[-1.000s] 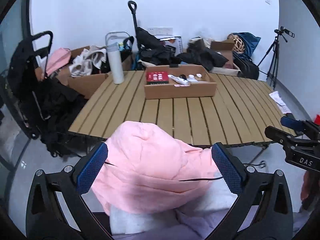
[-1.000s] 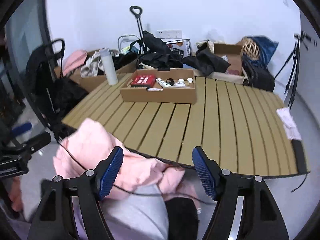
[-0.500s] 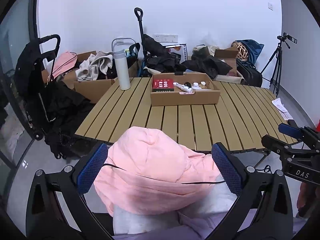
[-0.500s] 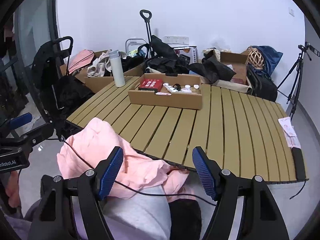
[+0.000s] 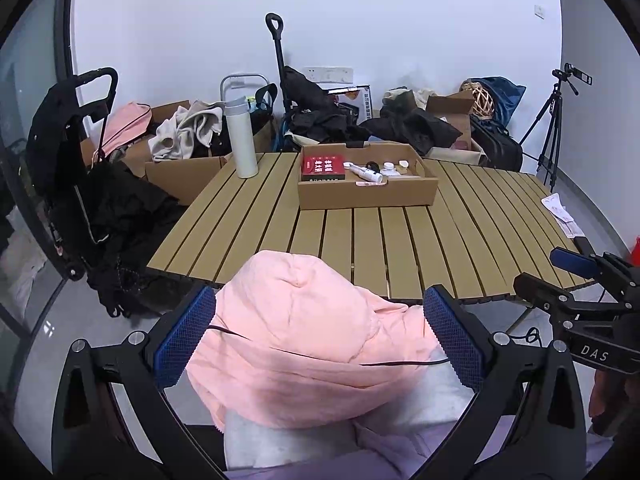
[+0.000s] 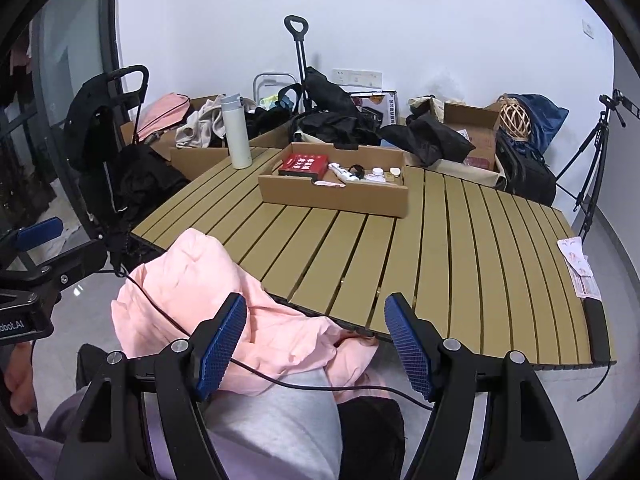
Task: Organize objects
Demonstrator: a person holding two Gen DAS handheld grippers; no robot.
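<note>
A pink garment lies bunched on the person's lap in front of the slatted wooden table. My left gripper is open, its pads either side of the garment but apart from it. My right gripper is open and empty over the garment's right edge. A shallow cardboard box on the table holds a red packet, a white tube and small jars. A white flask stands at the table's far left. The box and flask also show in the right wrist view.
A black cable crosses the lap. A black stroller stands left of the table. Cardboard boxes with clothes, black bags and a tripod line the back wall. Papers lie at the table's right edge.
Both grippers have drawn back and risen a little, so the table and box look farther away. Both stay open. The pink garment stays on the lap.
</note>
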